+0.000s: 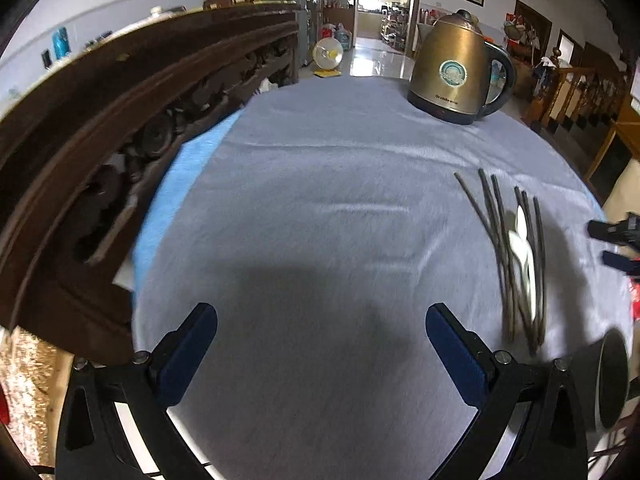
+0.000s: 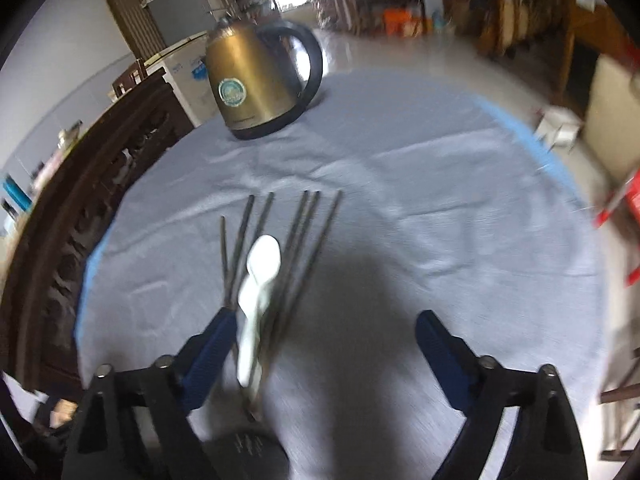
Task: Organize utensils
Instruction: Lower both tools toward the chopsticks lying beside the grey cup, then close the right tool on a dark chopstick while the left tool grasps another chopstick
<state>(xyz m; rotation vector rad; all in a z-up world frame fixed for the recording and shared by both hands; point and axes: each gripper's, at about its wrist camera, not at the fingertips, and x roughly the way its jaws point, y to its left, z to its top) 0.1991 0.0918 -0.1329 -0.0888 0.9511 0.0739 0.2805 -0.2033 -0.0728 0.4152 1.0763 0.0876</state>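
Several dark chopsticks [image 2: 304,232] fan out on the pale blue cloth, with two white spoons [image 2: 260,276] lying among them. My right gripper [image 2: 326,328] hangs open over their near ends. The bundle sits just inside its left finger [image 2: 216,340], and neither pad presses on it. A dark round holder [image 2: 248,452] sits right below that gripper. In the left wrist view the chopsticks [image 1: 516,256] and spoons [image 1: 524,256] lie to the right. My left gripper [image 1: 320,320] is open over bare cloth with nothing between its fingers. The right gripper [image 1: 614,246] shows at the far right edge.
A brass electric kettle [image 1: 456,68] [image 2: 256,84] stands at the far side of the table. A carved dark wooden chair back [image 1: 120,140] runs along the left edge. The dark holder [image 1: 612,380] sits at the table's near right edge. The cloth [image 1: 320,200] has shallow creases.
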